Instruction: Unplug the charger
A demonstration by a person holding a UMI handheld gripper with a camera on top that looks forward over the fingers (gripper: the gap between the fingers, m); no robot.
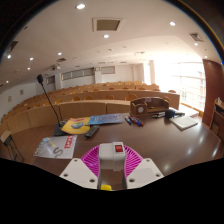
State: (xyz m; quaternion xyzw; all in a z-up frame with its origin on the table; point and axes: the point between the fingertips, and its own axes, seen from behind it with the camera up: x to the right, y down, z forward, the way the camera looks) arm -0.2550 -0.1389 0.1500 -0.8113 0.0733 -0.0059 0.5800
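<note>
Clearly one white charger [112, 153] with a red mark sits pinched between both magenta pads of the hand-held gripper [112, 165], its long axis unclear, above the brown surface [170, 145].

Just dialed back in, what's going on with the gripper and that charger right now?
The handheld gripper has a white charger block with a red mark between its pink pads, and the fingers appear closed on its sides. It is held above a brown table in a lecture hall. Beyond the fingers lie a paper sheet, a yellow item and a laptop. No socket or cable is visible.
</note>
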